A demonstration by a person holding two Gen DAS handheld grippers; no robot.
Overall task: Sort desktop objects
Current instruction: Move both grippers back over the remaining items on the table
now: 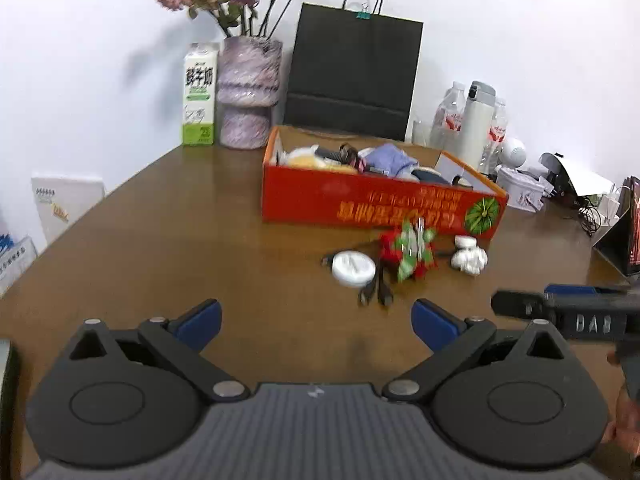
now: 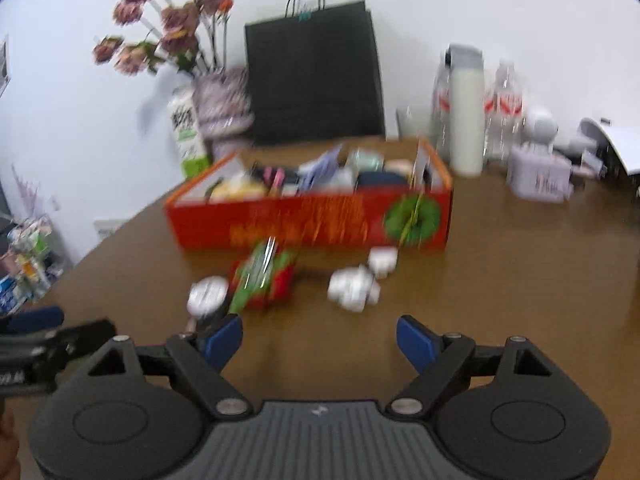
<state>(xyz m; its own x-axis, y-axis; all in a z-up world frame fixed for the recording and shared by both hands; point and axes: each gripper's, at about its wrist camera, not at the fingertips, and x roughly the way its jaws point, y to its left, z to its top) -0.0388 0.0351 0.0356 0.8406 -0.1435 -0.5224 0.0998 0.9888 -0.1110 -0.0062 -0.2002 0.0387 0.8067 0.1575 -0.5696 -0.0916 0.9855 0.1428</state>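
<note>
On the brown desk, left wrist view:
- Left gripper (image 1: 316,322): blue-padded fingers spread wide, nothing between them, hanging above bare wood.
- Loose things: a round white tin (image 1: 353,268), a red-and-green ornament (image 1: 409,251), a crumpled white wad (image 1: 469,260) and a small white case (image 1: 466,241), all clustered just in front of the red cardboard box (image 1: 360,204).
- Cable: dark cable ends (image 1: 376,292) poke out beside the tin.
- Box: already holding cloths and oddments.
- Behind: milk carton (image 1: 200,94), vase of dried roses (image 1: 249,92), black paper bag (image 1: 354,74).

Right wrist view (blurred):
- Right gripper (image 2: 319,344): fingers apart too, empty, nearest the wad (image 2: 352,288).
- Ornament (image 2: 262,280): sits between the tin (image 2: 208,294) and the wad.

Handling, as I'd judge it:
- Wad: looks light and soft; pinch it across the middle.
- Tin: probably rigid with smooth sides, may slip; grip across its rim.
- Ornament: seems springy and uneven; take its thickest part.
- Case: small and hard; squeeze its short sides.
</note>
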